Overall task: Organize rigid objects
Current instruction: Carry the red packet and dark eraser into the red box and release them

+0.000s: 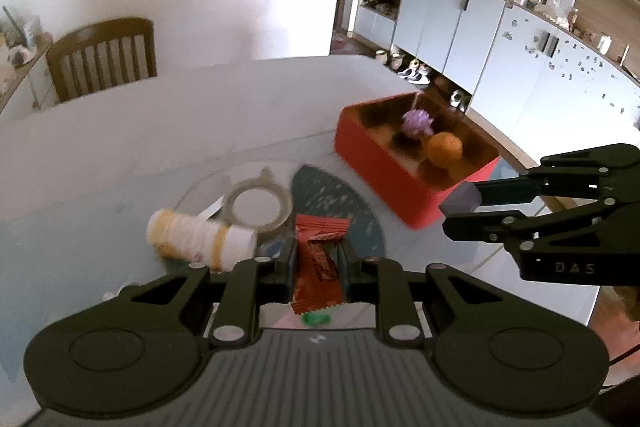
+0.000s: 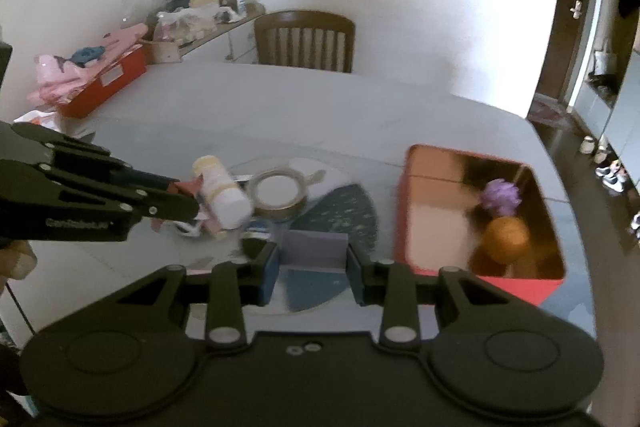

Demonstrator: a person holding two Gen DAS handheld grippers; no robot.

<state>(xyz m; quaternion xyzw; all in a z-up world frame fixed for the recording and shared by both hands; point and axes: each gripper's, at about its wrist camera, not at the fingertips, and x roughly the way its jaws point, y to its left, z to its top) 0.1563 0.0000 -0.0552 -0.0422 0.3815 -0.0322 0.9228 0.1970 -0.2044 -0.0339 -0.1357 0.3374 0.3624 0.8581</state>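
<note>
Meanwhile, the left tongs (image 1: 316, 259) were pinching a red snack wrapper (image 1: 320, 255) between their fingers, holding it over the grey surface (image 1: 180, 115) near the bottle and tape. The right tongs (image 2: 313, 265) were clamped on a small lilac-grey block (image 2: 314, 247); in the left wrist view that block (image 1: 460, 201) sat at the tips of the tongs, just beside the near corner of the red box (image 1: 384, 163).

Inside the red box lay a spiky purple ball (image 1: 418, 121) and an orange ball (image 1: 443, 149), close together toward one end. On the surface a white bottle with yellow bands (image 1: 200, 237) lay on its side, touching a roll of tape (image 1: 258, 207) that rested flat. A dark patterned fan-shaped mat (image 2: 340, 215) lay between the tape and the box. A small green piece (image 1: 316, 319) lay below the wrapper, close to the left tongs. A wooden chair (image 2: 306, 41) stood at the far edge of the surface.
</note>
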